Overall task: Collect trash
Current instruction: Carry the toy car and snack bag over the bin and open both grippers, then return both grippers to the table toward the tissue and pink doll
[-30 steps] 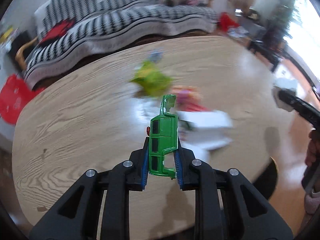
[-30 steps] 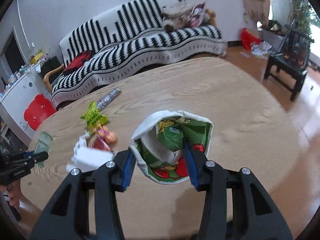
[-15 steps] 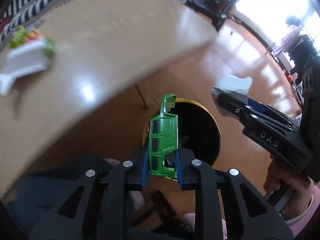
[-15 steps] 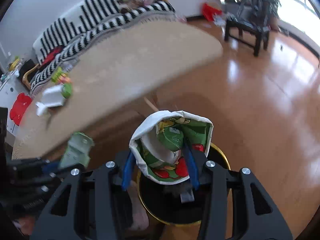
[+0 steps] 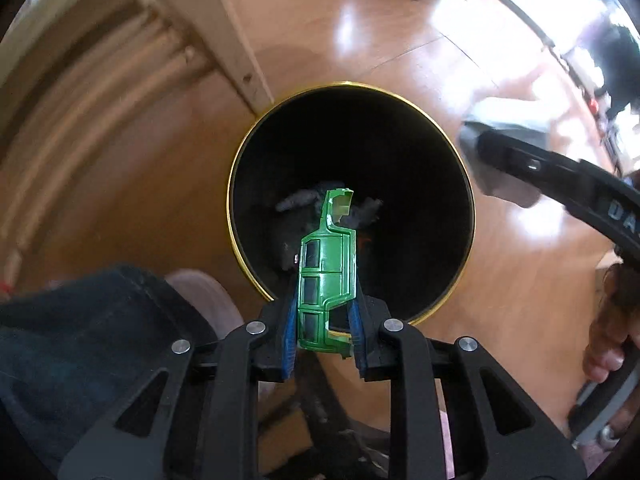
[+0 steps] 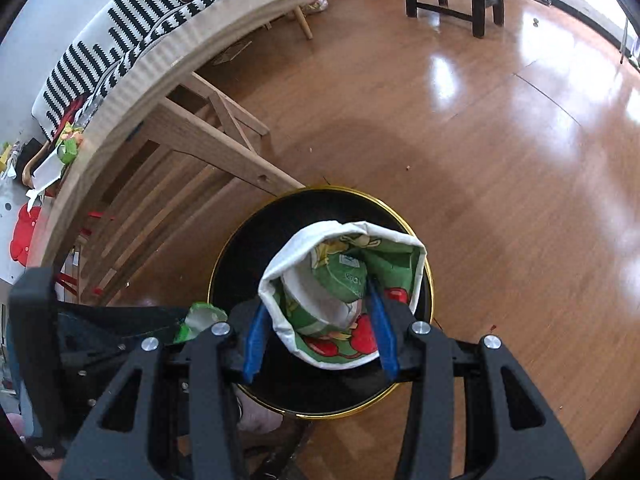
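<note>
Drop-off step — both grippers hang over the black gold-rimmed bin [image 5: 352, 92] on the wood floor [image 6: 500, 140].

Left gripper [image 5: 323, 328] is clenched on the green plastic toy-car shell [image 5: 326, 276], which stands upright between the blue pads, its tip pointing to 12 o'clock over the bin mouth. Some dark, blurry trash already lies at the bin bottom; can't tell what.

Right gripper [image 6: 320, 338] grasps the crumpled green-and-white printed wrapper [image 6: 344, 292], its open mouth facing the camera, sitting above the bin [image 6: 224, 256] centre. In the left view the right gripper comes in from 3 o'clock.

Next move, as I judge it — open both sets of fingers so the pieces fall straight in; the shell sits near the 6 o'clock rim, so nudging forward first seems safer.

More trash remains on the table [image 6: 168, 52] at 9–10 o'clock.
</note>
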The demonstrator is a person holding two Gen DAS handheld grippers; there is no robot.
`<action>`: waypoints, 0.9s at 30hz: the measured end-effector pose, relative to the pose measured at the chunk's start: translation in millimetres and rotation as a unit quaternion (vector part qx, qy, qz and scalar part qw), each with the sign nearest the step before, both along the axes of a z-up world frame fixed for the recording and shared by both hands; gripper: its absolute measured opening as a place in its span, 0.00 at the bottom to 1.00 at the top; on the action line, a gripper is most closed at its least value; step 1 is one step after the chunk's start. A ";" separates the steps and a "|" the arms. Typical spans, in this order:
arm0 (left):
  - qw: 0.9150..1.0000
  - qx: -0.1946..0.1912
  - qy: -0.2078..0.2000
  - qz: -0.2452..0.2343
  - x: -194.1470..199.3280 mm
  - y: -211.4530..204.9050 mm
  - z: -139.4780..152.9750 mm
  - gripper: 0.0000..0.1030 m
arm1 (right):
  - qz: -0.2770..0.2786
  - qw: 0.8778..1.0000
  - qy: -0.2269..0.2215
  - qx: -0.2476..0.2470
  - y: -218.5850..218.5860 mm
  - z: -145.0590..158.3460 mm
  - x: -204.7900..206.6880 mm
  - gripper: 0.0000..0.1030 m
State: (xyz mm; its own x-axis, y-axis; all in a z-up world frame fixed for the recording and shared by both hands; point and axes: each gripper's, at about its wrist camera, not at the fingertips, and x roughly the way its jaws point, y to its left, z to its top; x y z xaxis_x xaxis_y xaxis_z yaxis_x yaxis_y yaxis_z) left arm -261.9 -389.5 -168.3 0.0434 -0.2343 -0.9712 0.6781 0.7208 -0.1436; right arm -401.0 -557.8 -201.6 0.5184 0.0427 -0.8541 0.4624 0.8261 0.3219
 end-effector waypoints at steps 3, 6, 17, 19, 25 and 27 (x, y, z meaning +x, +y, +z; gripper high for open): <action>1.000 0.008 -0.014 -0.019 -4.0 -5.1 0.2 0.21 | 0.001 1.000 0.003 0.000 3.3 -1.5 2.8 0.44; 1.000 0.011 -0.018 -0.013 -2.7 -0.8 -3.5 0.21 | 0.003 1.000 0.007 -0.002 3.4 0.7 9.3 0.44; 1.000 0.005 -0.003 -0.004 -1.5 -3.3 7.1 0.21 | 0.004 1.000 0.015 -0.003 7.5 -3.0 14.8 0.44; 1.000 0.005 -0.002 -0.005 -0.6 -4.8 6.4 0.21 | 0.005 1.000 0.015 -0.003 7.6 -2.6 15.0 0.44; 1.000 -0.012 0.001 -0.001 -1.3 -4.9 10.8 0.48 | -0.015 1.000 0.009 0.000 1.8 0.3 11.7 0.50; 0.999 -0.033 -0.024 0.022 -0.6 0.4 18.9 0.94 | -0.025 1.000 -0.007 0.007 -2.5 6.0 8.6 0.76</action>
State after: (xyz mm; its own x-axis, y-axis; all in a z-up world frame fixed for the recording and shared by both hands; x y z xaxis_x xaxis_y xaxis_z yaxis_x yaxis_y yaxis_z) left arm -262.4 -389.1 -149.4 0.1006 -0.2937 -0.9506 0.6527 0.7406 -0.1597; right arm -392.4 -560.3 -195.6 0.5314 0.0279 -0.8467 0.4992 0.7972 0.3395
